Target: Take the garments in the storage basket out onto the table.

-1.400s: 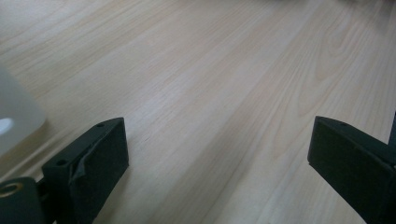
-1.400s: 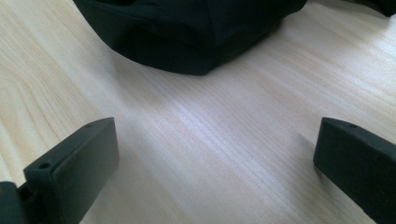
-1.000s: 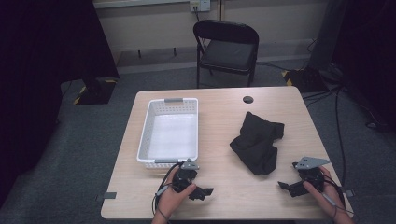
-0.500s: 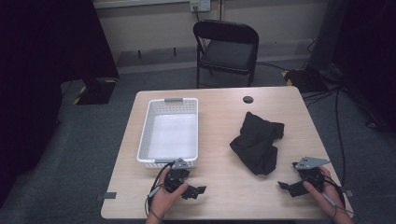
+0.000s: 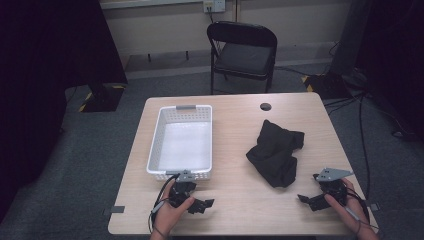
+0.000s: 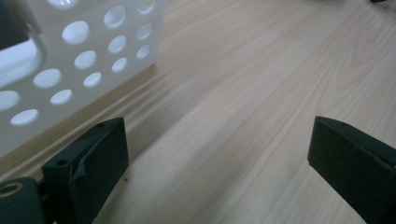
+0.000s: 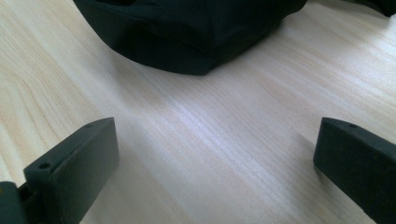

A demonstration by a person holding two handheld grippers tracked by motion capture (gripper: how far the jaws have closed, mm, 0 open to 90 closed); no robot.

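Observation:
A crumpled black cloth [image 5: 276, 151] lies on the wooden table [image 5: 235, 125], right of centre. A white perforated basket [image 5: 182, 141] stands empty to its left. My left gripper [image 5: 202, 205] rests low on the table just in front of the basket's near end, jaws wide apart with nothing between them; the basket wall [image 6: 70, 65] fills the upper left of the left gripper view. My right gripper [image 5: 306, 200] sits open near the front right corner, pointing at the cloth [image 7: 191, 32] a short way off.
A black folding chair [image 5: 243, 52] stands behind the table. A round cable hole [image 5: 265, 106] is near the far edge. Cables trail on the floor at the right [image 5: 370, 135]. Bare wood lies between the two grippers.
My left gripper has shifted slightly back toward the front edge and turned a little. The right gripper, the cloth and the basket have stayed put.

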